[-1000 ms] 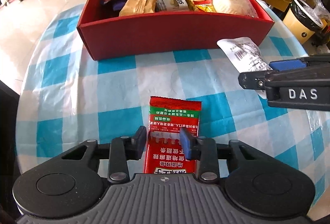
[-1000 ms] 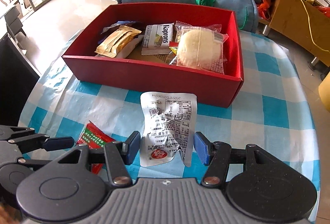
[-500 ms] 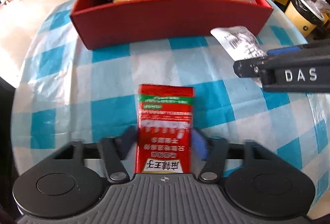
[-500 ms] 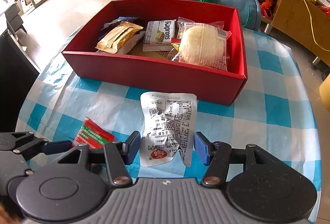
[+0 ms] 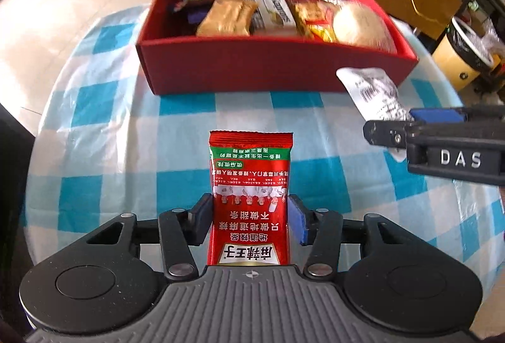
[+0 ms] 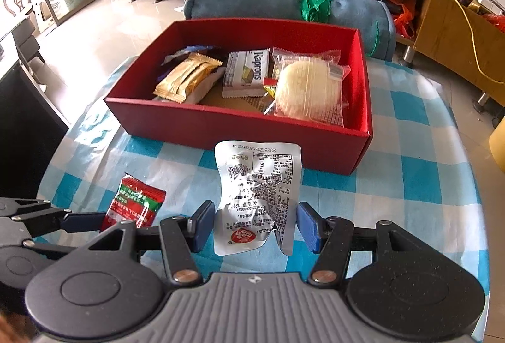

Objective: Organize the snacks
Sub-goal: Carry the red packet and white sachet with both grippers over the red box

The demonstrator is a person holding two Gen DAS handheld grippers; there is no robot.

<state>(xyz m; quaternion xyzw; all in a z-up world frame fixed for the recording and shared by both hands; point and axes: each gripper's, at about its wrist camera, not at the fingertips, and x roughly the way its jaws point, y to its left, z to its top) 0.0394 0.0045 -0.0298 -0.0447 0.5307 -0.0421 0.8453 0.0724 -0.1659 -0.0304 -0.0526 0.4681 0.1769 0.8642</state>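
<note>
My left gripper [image 5: 251,216] is shut on a red snack packet [image 5: 251,185] and holds it above the checked tablecloth; the packet also shows in the right wrist view [image 6: 135,204]. My right gripper [image 6: 255,224] is shut on a silver snack packet [image 6: 258,194] and holds it lifted in front of the red box [image 6: 240,128]. The silver packet shows at the right of the left wrist view [image 5: 372,93]. The red box [image 5: 268,65] holds several wrapped snacks, among them a gold packet [image 6: 186,79] and a round cake [image 6: 307,90].
A blue-and-white checked cloth [image 6: 410,185] covers the round table. A rolled blue cushion [image 6: 284,5] lies behind the box. A yellow bin [image 5: 464,58] stands beyond the table's right edge. Wooden shelves and cables line the back wall.
Both grippers have risen with their packets. The left gripper lifted the red packet off the cloth. The right fingers have closed in on the silver packet.
</note>
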